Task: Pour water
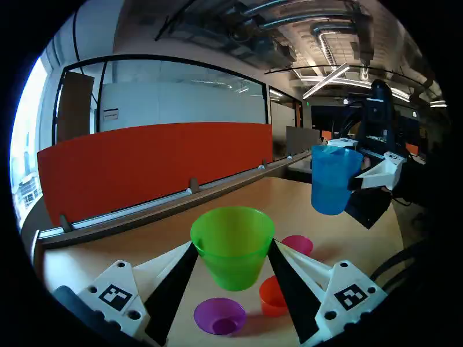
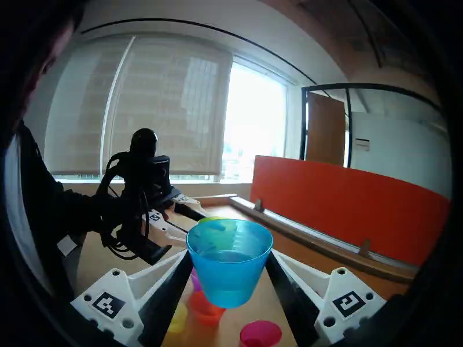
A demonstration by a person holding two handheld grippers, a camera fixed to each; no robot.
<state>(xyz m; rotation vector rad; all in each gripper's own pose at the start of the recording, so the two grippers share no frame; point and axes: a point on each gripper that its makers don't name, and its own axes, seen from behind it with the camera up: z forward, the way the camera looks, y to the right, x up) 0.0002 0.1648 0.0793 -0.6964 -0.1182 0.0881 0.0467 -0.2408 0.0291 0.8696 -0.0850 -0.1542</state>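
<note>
We hold the green cup [image 1: 232,234] upright, both fingers of the left gripper [image 1: 232,250] pressing its sides, above the table [image 1: 116,254]. The right gripper [image 2: 230,259] clamps the blue cup [image 2: 229,280], containing water, raised at far right.

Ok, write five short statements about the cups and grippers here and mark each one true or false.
1. The left gripper is shut on the green cup. True.
2. The blue cup is empty. False: there is water in it.
3. The blue cup stands on the table. False: the right gripper holds it up in the air.
4. A small purple cup sits on the table below the green cup. True.
5. The divider along the table's far edge is blue. False: it is orange-red.
</note>
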